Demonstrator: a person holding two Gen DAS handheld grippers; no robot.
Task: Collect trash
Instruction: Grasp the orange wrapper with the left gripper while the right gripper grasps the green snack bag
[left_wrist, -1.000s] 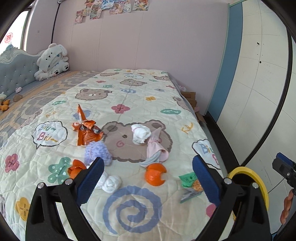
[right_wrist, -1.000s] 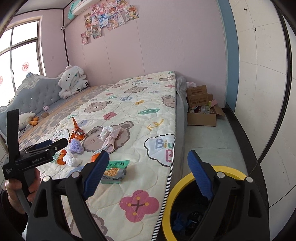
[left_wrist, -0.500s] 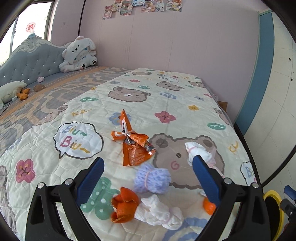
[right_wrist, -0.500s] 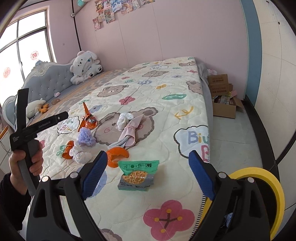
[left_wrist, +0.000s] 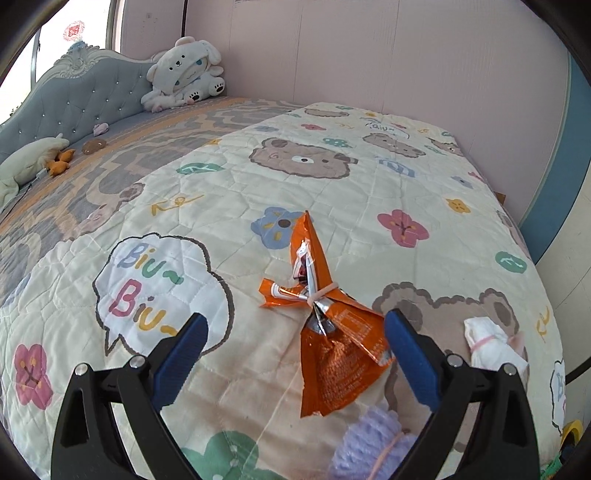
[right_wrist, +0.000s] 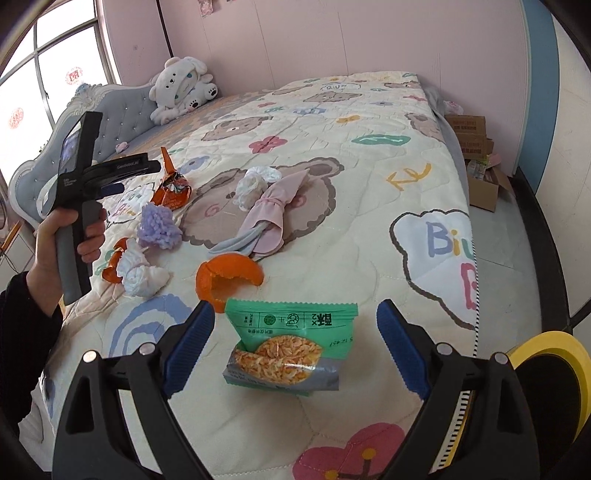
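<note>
An orange foil wrapper (left_wrist: 328, 332) tied with a rubber band lies on the bear-print quilt (left_wrist: 332, 155). My left gripper (left_wrist: 295, 325) stands open above it, the wrapper's lower part near the right finger, not pinched. In the right wrist view a green snack packet (right_wrist: 291, 343) lies between the wide-open fingers of my right gripper (right_wrist: 295, 317), untouched. Just beyond it lies an orange peel (right_wrist: 227, 277). Further left sit a white tissue wad with peel (right_wrist: 136, 269), a purple yarn ball (right_wrist: 159, 227) and the orange wrapper (right_wrist: 171, 188). A hand holds the left gripper (right_wrist: 136, 166) there.
A pink cloth bundle (right_wrist: 271, 210) and a white wad (right_wrist: 255, 184) lie on the bear print. A yellow-rimmed black bin (right_wrist: 546, 376) stands on the floor at the bed's right edge. Cardboard boxes (right_wrist: 476, 147) sit by the wall. A plush toy (left_wrist: 184, 74) leans on the headboard.
Both grippers dropped closer to the quilt. The left one swung left from the peel and socks to the orange wrapper. The right one closed in on the green packet.
</note>
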